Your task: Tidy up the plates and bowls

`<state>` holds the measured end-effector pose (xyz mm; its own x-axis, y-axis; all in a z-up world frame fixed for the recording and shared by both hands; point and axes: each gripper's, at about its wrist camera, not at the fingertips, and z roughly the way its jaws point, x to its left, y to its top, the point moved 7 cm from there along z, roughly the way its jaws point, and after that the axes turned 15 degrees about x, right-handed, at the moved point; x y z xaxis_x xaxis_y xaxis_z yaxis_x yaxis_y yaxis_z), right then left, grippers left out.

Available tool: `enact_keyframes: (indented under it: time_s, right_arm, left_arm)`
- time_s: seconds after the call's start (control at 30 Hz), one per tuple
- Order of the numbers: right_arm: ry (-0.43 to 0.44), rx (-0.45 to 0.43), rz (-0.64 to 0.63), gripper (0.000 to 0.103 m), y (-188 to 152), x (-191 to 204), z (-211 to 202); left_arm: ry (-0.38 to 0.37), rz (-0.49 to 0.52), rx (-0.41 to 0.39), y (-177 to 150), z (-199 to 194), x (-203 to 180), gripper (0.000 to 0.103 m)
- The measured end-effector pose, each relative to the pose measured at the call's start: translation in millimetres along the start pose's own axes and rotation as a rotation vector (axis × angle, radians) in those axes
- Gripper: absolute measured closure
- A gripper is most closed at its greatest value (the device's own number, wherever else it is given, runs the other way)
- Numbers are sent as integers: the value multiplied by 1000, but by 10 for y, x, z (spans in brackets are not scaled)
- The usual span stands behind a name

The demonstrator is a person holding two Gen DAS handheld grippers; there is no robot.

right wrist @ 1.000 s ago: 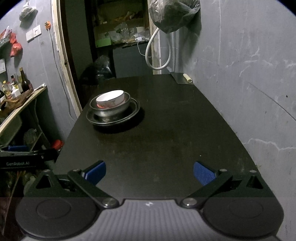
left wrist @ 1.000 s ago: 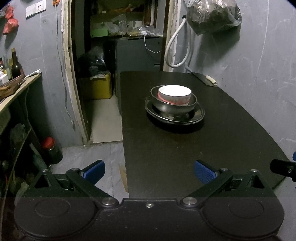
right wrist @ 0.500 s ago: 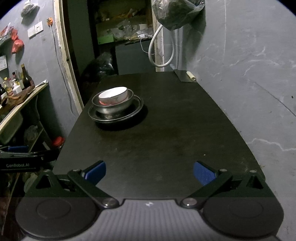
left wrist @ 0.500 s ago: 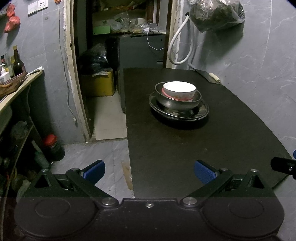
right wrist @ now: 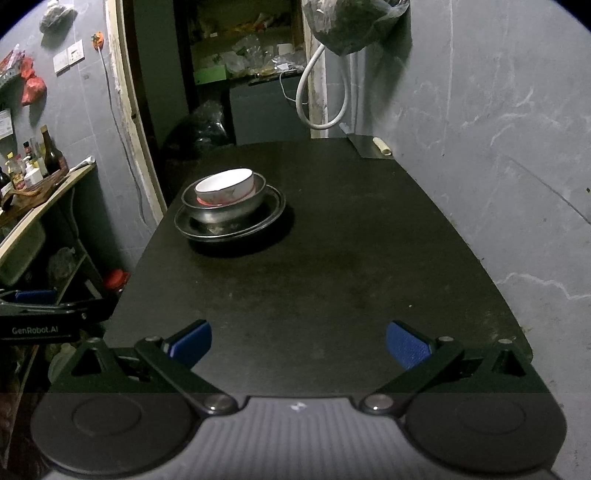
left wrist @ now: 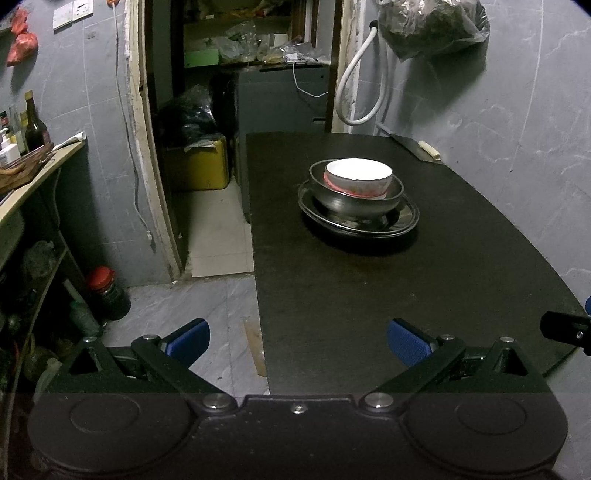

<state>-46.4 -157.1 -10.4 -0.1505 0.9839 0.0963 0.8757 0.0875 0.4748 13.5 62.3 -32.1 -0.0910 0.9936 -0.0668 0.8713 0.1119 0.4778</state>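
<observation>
A white bowl (left wrist: 358,176) sits nested in a metal bowl (left wrist: 354,199), which stands on a dark metal plate (left wrist: 404,219) on the black table (left wrist: 406,295). The same stack shows in the right wrist view: white bowl (right wrist: 225,186), metal bowl (right wrist: 225,210), plate (right wrist: 271,218). My left gripper (left wrist: 298,341) is open and empty at the table's near left edge, well short of the stack. My right gripper (right wrist: 299,343) is open and empty over the near end of the table (right wrist: 332,277). The left gripper's side (right wrist: 40,317) appears at the left of the right wrist view.
A cleaver (left wrist: 415,147) lies at the far right corner by the grey wall. A white hose (left wrist: 358,85) and a plastic bag (left wrist: 432,26) hang above it. Left of the table are a doorway, a yellow box (left wrist: 199,166), a red-capped jar (left wrist: 107,291) and a shelf with bottles (left wrist: 33,125).
Both grippers have drifted slightly, so the stack sits a little further right in each view. The jaws stay open and the dishes have not moved.
</observation>
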Motion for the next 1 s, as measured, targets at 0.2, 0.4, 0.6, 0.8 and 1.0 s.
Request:
enact_keyframes:
  time_s: [0.2, 0.4, 0.6, 0.8, 1.0]
  right_arm:
    - [1, 7, -3, 0, 13, 17, 28]
    - [2, 9, -6, 0, 21, 32, 41]
    - [1, 10, -5, 0, 24, 35, 49]
    - [0, 14, -4, 0, 25, 45, 66]
    - [-1, 15, -3, 0, 27, 46, 73]
  left_arm:
    - [4, -3, 4, -8, 26, 25, 1]
    - [4, -2, 4, -6, 25, 26, 1]
    - [4, -2, 5, -5, 26, 21, 1]
    - [5, -2, 5, -2, 28, 15, 1]
    - [6, -2, 5, 1, 29, 15, 1]
